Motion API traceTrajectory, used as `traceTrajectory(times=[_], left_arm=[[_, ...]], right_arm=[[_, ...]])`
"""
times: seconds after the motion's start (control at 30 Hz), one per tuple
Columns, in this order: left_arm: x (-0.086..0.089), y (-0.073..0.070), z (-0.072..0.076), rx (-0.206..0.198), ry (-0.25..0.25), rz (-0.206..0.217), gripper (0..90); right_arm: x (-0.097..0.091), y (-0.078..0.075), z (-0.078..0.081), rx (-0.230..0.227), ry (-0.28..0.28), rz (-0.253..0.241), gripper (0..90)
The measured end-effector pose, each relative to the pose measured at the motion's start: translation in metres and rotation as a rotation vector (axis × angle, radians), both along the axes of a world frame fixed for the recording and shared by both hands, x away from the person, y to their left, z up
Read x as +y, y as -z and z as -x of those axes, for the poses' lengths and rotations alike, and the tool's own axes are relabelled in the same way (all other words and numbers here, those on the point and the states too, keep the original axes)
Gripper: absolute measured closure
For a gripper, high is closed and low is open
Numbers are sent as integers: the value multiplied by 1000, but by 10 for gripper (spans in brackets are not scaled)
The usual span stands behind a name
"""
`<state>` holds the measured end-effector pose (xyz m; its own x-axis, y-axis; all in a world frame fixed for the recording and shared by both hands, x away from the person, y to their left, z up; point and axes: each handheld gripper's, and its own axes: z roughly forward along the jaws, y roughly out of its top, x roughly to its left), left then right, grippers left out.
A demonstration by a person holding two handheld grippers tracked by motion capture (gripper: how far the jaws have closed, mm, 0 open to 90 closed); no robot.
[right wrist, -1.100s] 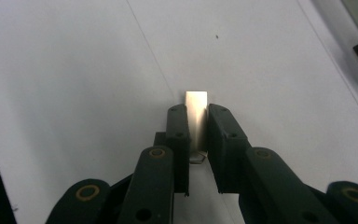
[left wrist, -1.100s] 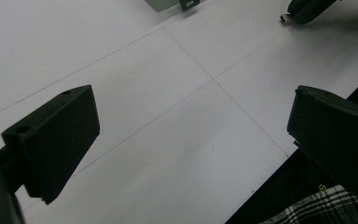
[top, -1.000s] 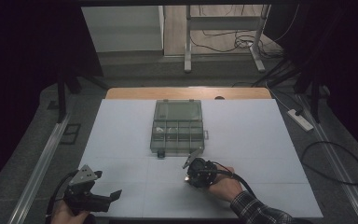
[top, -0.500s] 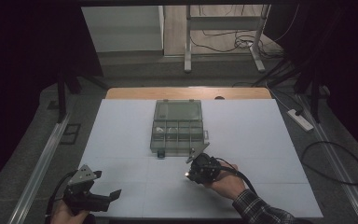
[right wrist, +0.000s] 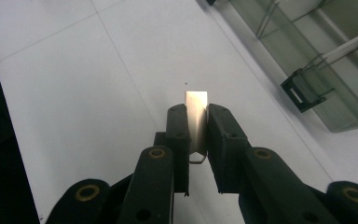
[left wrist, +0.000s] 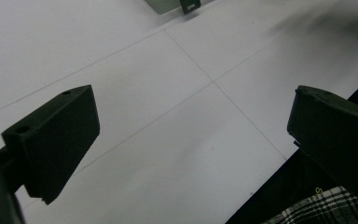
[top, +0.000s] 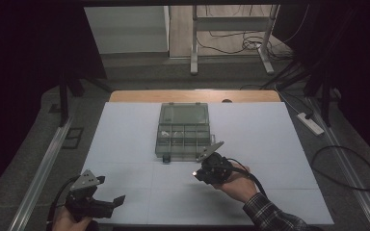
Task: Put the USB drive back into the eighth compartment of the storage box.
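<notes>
While a small pale flat piece (right wrist: 196, 112) is pinched upright between the closed jaws of the right gripper (right wrist: 196, 122), it is kept just above the white table (top: 270, 144), near the front latch of the clear compartment box (top: 183, 131), probably so it can be carried to a compartment. The left gripper (top: 107, 202) is held aside at the near edge, jaws wide apart and empty.

A compartment box (top: 183, 132) lies mid-surface (top: 125, 130), lid behind its tray — the right gripper (top: 196, 172) just before it, the left gripper (top: 118, 201) at the near left corner.
</notes>
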<state>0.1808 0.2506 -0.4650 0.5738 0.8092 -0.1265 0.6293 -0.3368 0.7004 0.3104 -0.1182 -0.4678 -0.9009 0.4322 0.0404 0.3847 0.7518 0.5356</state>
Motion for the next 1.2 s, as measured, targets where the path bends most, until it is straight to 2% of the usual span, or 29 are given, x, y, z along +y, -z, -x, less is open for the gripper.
traceTrajectory(times=[0.63, 1.2], left_arm=[[0, 0, 0, 0, -2, 0, 24], [0, 0, 0, 4, -7, -2, 24]], right_arm=[[-7, -10, -6, -25, 24, -40, 786], [-11, -17, -23, -37, 60, -70, 787]])
